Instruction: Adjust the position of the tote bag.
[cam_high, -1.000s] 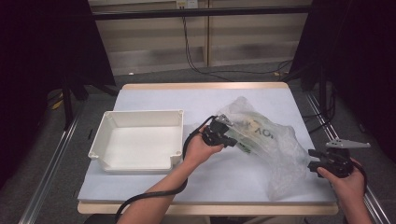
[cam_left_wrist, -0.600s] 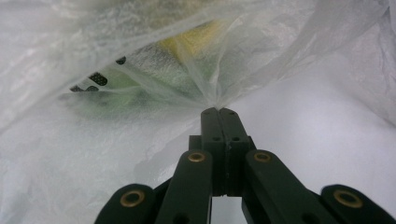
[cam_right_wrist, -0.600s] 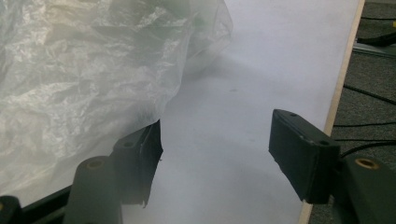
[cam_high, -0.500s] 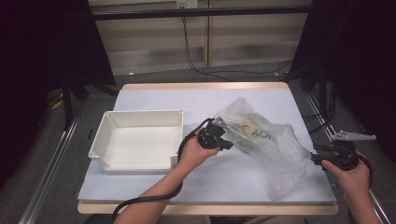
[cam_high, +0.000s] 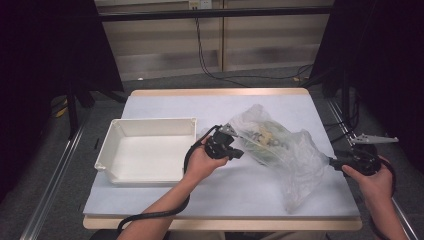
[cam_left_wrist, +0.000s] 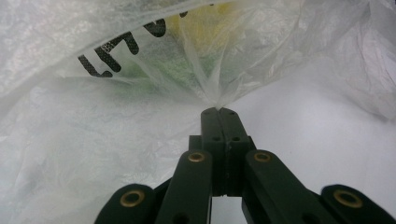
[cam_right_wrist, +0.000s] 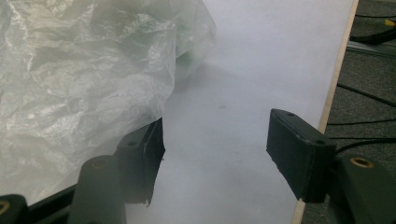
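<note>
High view: clear crinkled plastic bag w/ black lettering and green-yellow contents (cam_high: 272, 147) lies on the right half of the white-covered table (cam_high: 200, 107), stretching from mid-table toward the near right edge. Left gripper (cam_high: 239, 154), black, held in the person's left hand (cam_high: 202, 164), sits at the bag's left end, just right of the white rectangular plastic tray (cam_high: 112, 150). Tray is on the table's left half, apart from the bag. Right gripper (cam_high: 334, 162), in the right hand (cam_high: 374, 181), is at the bag's right side near the table's right edge; black cable loops from the left gripper down past the near edge.

Left gripper view: left gripper (cam_left_wrist: 218, 112) jaws pressed flat together, pinching a gathered twist of the plastic bag (cam_left_wrist: 140, 70) film right at the tips. Film fans up and away from the pinch; lettering and green-yellow stuff show through it.

Right gripper view: right gripper (cam_right_wrist: 215, 135) jaws stand well apart w/ bare table (cam_right_wrist: 261, 60) between them; they've just closed a little. Plastic bag (cam_right_wrist: 79, 79) bulges at the left, its edge against or just beside the left jaw; can't tell if touching. Nothing clamped between the pads. Table's wooden edge runs along the right, by the right jaw.
</note>
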